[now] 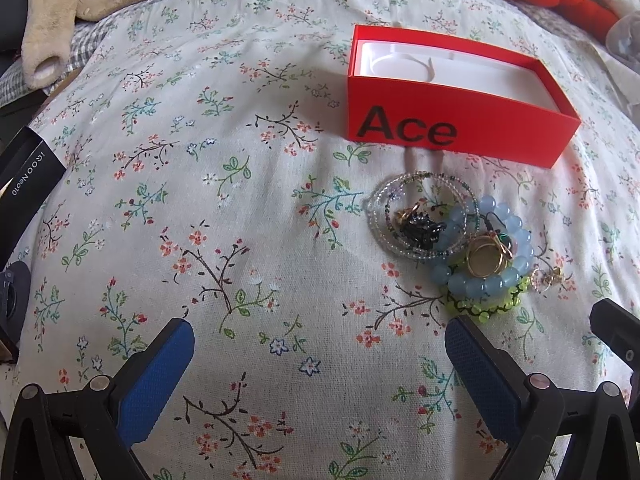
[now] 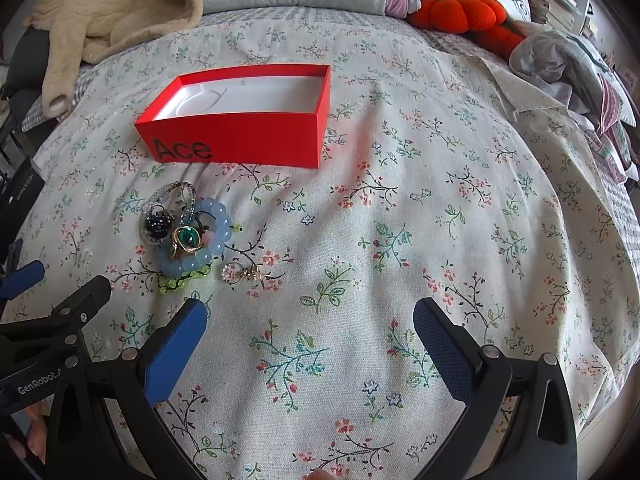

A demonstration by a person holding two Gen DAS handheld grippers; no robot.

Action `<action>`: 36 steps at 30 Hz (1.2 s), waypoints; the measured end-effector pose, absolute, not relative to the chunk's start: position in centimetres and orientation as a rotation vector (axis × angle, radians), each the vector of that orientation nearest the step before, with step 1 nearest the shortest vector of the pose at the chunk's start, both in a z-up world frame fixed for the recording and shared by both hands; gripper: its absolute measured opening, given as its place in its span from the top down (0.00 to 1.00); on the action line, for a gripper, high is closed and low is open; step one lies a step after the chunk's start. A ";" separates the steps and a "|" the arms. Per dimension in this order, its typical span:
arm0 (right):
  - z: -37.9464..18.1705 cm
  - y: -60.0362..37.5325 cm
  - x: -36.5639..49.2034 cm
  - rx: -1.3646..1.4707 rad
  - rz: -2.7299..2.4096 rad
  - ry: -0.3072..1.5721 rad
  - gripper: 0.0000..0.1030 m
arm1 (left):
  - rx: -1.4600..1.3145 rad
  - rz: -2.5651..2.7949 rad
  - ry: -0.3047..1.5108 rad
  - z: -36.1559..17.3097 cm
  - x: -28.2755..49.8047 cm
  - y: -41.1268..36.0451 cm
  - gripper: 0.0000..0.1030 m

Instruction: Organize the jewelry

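On the floral bedspread [image 1: 240,208], going left to right in the left wrist view, a black phone box [image 1: 24,176] lies at the far left edge, then comes bare cloth, then the jewelry pile [image 1: 452,240] with the red box [image 1: 460,132] just behind it and apart from it. The red box is one open rectangular carton marked "Ace"; in this view its long axis runs from the near left to the far right, with the lettered side turned toward the camera. It holds only a white moulded insert [image 1: 440,68], with no jewelry in it. The pile lies loose on the cloth in front of the box: two clear beaded bangles [image 1: 404,196] overlapping, one pale blue bead bracelet [image 1: 488,276] lying flat, one yellow-green bead bracelet [image 1: 488,308] partly under it, a black chain piece [image 1: 420,228], gold rings [image 1: 488,260] whose number I cannot tell, and a small clear charm [image 1: 544,278] just beside the pile on its right. The left gripper [image 1: 320,340] hangs over the cloth with its blue fingers spread wide and nothing between them; the pile sits just ahead of its right finger. In the right wrist view the right gripper [image 2: 310,320] is likewise spread wide and empty, the pile ahead of its left finger. A cream plush garment [image 2: 112,12] and an orange pumpkin cushion [image 2: 464,12] lie at the far end of the bed.
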State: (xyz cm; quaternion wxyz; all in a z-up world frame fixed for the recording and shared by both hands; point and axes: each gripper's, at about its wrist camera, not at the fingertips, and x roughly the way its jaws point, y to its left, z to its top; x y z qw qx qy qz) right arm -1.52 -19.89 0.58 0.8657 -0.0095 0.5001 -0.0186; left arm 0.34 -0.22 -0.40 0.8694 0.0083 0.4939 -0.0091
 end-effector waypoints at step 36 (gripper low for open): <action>-1.4 -17.2 11.6 0.269 0.444 1.225 0.75 | -0.206 -0.207 1.142 -2.4 4.7 1.9 0.36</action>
